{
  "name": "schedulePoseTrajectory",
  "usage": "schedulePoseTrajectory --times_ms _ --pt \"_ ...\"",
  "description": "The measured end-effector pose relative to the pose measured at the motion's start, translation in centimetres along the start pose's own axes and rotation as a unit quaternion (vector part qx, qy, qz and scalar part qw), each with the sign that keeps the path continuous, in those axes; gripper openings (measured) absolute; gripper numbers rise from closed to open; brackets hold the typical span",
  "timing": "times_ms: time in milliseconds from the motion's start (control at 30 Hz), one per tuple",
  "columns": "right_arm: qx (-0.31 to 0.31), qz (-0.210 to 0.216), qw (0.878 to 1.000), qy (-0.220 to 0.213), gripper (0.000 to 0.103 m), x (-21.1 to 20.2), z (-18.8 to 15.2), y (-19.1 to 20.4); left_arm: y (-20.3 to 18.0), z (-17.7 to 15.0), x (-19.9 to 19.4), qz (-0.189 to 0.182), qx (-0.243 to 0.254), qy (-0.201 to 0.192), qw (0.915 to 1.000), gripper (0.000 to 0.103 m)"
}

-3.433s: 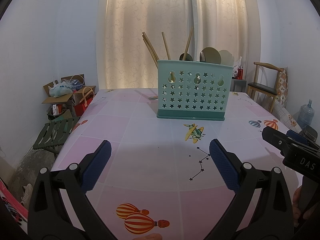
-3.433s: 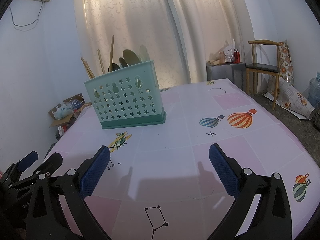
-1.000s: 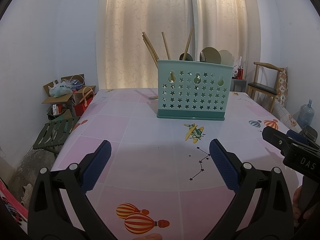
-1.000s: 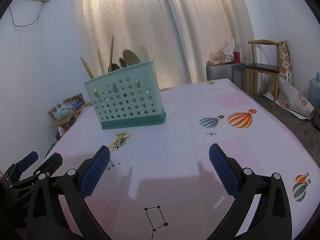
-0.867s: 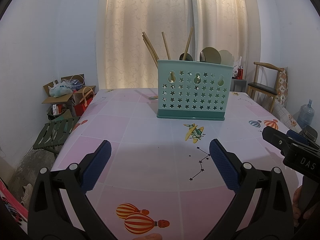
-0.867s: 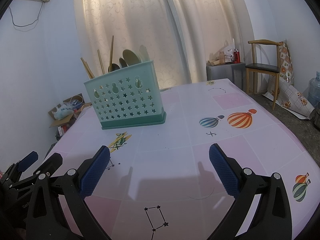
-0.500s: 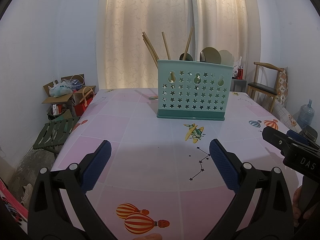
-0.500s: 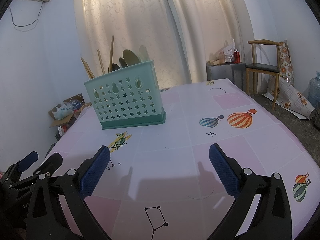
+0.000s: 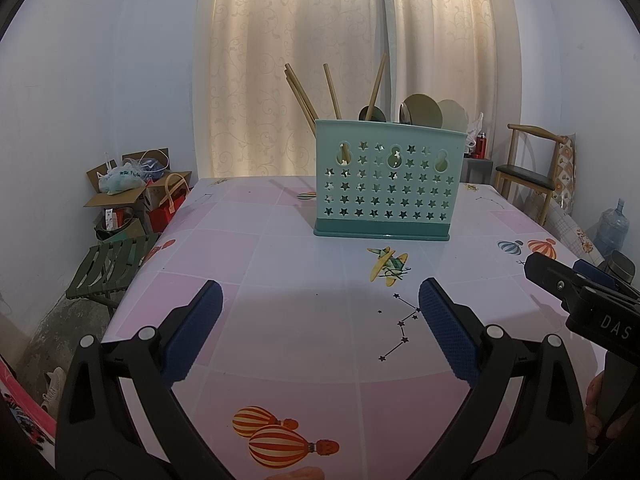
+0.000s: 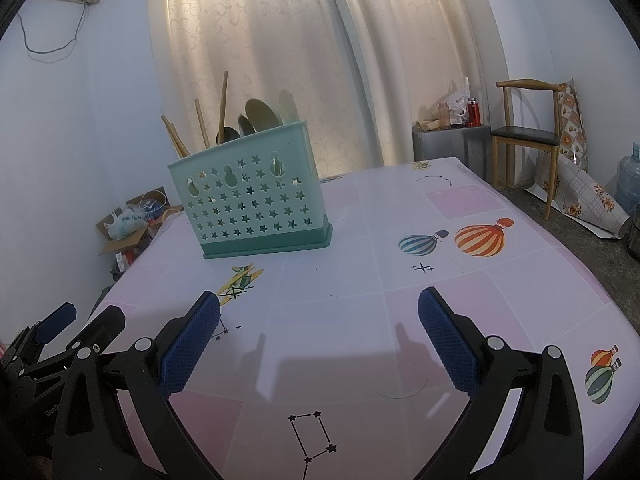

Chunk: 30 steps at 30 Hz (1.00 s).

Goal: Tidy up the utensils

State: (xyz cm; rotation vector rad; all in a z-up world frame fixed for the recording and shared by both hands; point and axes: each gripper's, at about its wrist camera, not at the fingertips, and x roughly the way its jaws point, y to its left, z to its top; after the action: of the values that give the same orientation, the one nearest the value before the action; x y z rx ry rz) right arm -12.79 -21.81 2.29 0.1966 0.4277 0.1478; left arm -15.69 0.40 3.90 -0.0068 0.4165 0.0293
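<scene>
A teal utensil caddy (image 9: 386,184) (image 10: 252,204) with star-shaped holes stands upright near the middle of the pink table (image 9: 304,328). Wooden chopsticks (image 9: 304,96) (image 10: 200,124) and several spoons (image 9: 422,110) (image 10: 260,114) stick up out of it. My left gripper (image 9: 320,308) hovers open over the near table, well short of the caddy, nothing between its blue pads. My right gripper (image 10: 319,310) is also open and empty, with the caddy ahead to its left. Each gripper shows at the edge of the other's view.
Cardboard boxes and bags (image 9: 128,188) and a green folding stool (image 9: 108,264) sit on the floor left of the table. A wooden chair (image 10: 528,140), a grey cabinet (image 10: 452,140) and a water bottle (image 10: 628,184) stand at the right. Curtains hang behind.
</scene>
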Motion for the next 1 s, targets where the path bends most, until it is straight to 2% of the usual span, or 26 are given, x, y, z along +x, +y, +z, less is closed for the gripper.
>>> schedulePoseTrajectory --times_ms 1000 --pt "0.000 0.000 1.000 0.000 0.097 0.03 0.01 -0.01 -0.64 -0.31 0.56 -0.002 0.002 0.007 1.0000 0.095"
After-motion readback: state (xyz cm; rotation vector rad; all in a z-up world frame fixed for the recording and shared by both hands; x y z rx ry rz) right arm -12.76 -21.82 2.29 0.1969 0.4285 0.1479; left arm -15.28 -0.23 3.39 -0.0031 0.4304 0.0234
